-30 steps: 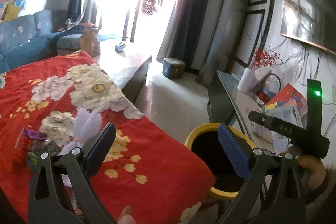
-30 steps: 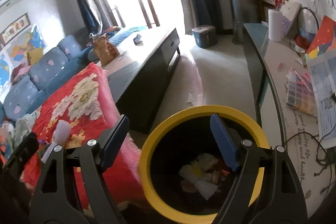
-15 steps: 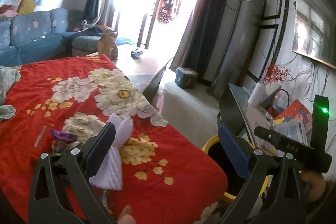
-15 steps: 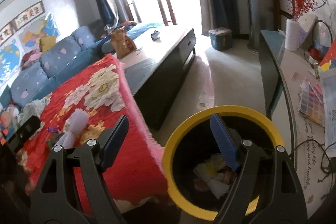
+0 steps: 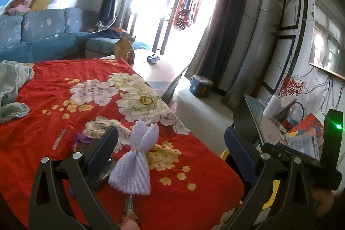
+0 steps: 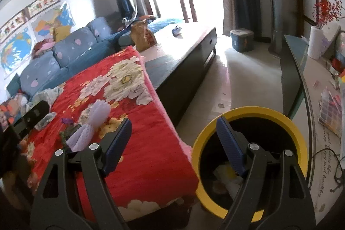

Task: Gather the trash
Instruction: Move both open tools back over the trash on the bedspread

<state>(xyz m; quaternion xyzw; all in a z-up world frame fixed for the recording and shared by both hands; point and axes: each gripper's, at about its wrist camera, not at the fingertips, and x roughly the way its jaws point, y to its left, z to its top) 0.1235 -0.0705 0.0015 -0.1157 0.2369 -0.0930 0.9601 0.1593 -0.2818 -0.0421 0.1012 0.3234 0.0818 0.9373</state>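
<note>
My left gripper (image 5: 170, 152) stands open over the red flowered cloth (image 5: 64, 83). A lilac knitted bow (image 5: 138, 163) lies on the cloth just right of its left finger (image 5: 103, 150), apart from the pads. A crumpled purple wrapper (image 5: 80, 139) lies beside that finger, partly hidden. My right gripper (image 6: 173, 143) is open too and holds nothing. It hangs between the cloth's edge and the yellow-rimmed bin (image 6: 248, 110). Paper scraps (image 6: 224, 171) lie in the bin. The bow (image 6: 94, 120) shows left of the right gripper.
A dark low table (image 6: 185, 61) with a brown paper bag (image 6: 143, 36) extends behind the cloth. A glass side table (image 6: 301, 70) with papers and a paper roll (image 6: 315, 42) stands right of the bin. Pale floor (image 6: 248, 70) runs between them. A blue sofa (image 5: 43, 36) is at the back left.
Both views have swung left toward the cloth. The bin has slid right and down in both views. The lilac bow has come closer, between the left fingers in view. Both grippers stayed open.
</note>
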